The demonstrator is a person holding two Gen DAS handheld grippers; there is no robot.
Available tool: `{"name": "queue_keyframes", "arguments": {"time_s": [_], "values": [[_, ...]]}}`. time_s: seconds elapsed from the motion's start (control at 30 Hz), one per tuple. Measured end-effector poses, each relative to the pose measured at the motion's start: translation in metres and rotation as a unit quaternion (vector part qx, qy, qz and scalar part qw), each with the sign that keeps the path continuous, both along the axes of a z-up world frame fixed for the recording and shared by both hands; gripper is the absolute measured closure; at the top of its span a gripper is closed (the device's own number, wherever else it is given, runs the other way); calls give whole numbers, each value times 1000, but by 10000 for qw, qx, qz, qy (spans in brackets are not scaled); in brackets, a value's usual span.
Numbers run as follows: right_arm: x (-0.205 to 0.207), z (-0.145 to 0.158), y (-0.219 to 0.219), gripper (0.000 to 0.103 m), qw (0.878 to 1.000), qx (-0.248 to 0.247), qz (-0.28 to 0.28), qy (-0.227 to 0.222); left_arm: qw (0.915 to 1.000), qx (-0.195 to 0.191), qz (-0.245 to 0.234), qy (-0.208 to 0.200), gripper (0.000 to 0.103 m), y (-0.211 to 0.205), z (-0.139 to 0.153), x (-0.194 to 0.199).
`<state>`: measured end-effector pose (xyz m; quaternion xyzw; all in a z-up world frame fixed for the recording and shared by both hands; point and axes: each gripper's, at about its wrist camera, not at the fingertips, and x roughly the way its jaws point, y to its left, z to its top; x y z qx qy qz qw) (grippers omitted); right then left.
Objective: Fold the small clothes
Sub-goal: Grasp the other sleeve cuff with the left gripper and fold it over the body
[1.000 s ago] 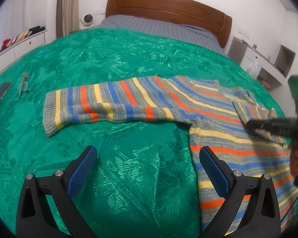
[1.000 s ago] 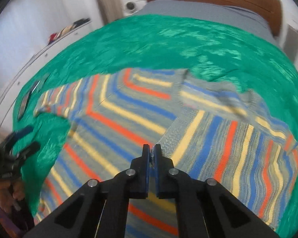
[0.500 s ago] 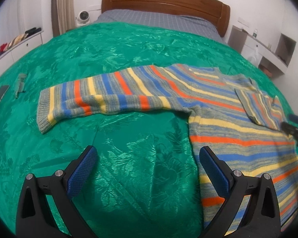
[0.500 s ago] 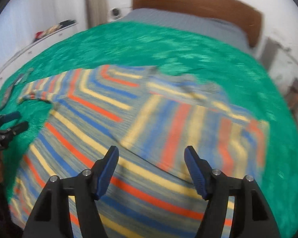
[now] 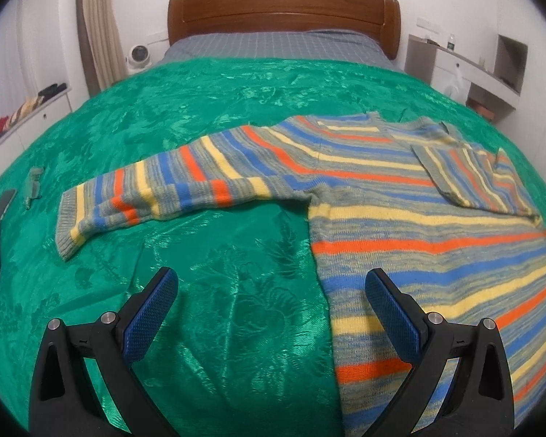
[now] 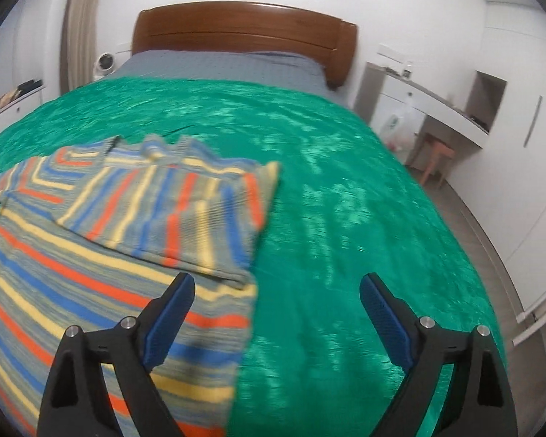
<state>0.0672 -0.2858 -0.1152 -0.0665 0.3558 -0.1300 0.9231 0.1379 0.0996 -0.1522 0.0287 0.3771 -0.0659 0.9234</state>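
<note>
On the green bed cover, the striped sweater is lying flat, its left sleeve still being left unfolded. Both the left tool and right tool are being held apart, empty, the right having just been opening. The folded right sleeve, somewhat blurred, is possibly being left loose; it could be dragged open.

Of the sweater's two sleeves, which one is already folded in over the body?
The folded sleeve on the sweater's right side lies across the chest. The other sleeve stretches straight out to the left over the green bedspread.
</note>
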Motion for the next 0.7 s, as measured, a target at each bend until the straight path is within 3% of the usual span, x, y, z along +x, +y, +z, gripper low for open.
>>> {"name": "queue_keyframes", "arguments": {"time_s": [0.23,0.7], "values": [[-3,-20,-19,12,9996,-3,-265,-43,9998,188,-45,-23,0,-7,-9,-1],[-6,-33,-26,9,9987,-20,-496,-111,9999,75,112,35,0,-3,-17,2]]}}
